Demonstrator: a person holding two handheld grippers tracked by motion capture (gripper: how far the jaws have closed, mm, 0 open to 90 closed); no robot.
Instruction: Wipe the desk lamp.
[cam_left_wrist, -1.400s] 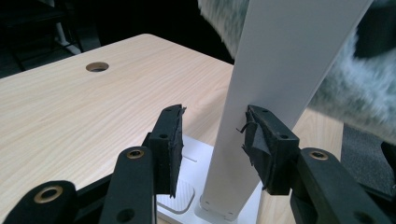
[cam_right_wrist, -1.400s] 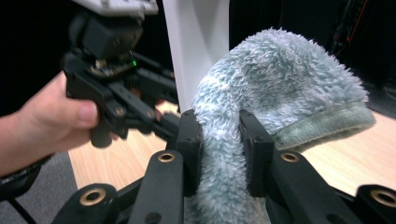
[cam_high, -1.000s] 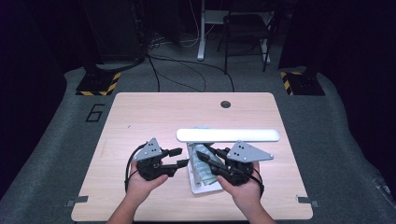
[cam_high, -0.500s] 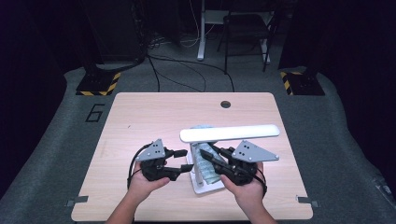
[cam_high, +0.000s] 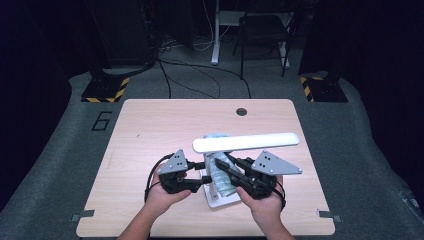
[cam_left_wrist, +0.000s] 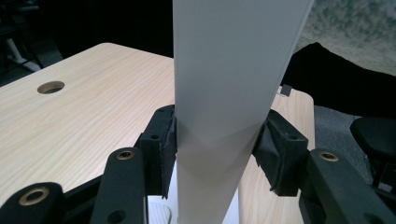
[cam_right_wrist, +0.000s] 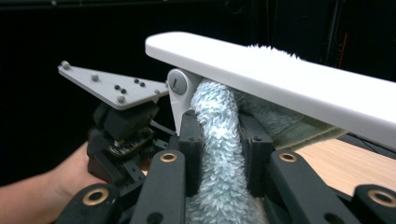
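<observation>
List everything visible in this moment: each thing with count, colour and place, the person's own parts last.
table: 1, light wood, centre
white bar: 1, white, raised over the table, near end between the left gripper's pads
fluffy cloth: 1, pale blue-green, under the bar, pinched by the right gripper
white base: 1, white, on the table between the hands
chair: 1, dark, behind the table
left gripper: 1, black
right gripper: 1, black
hands: 2, bottom edge

Left hand-held gripper (cam_high: 199, 176) jaws just closing, right hand-held gripper (cam_high: 226, 167) clamped
</observation>
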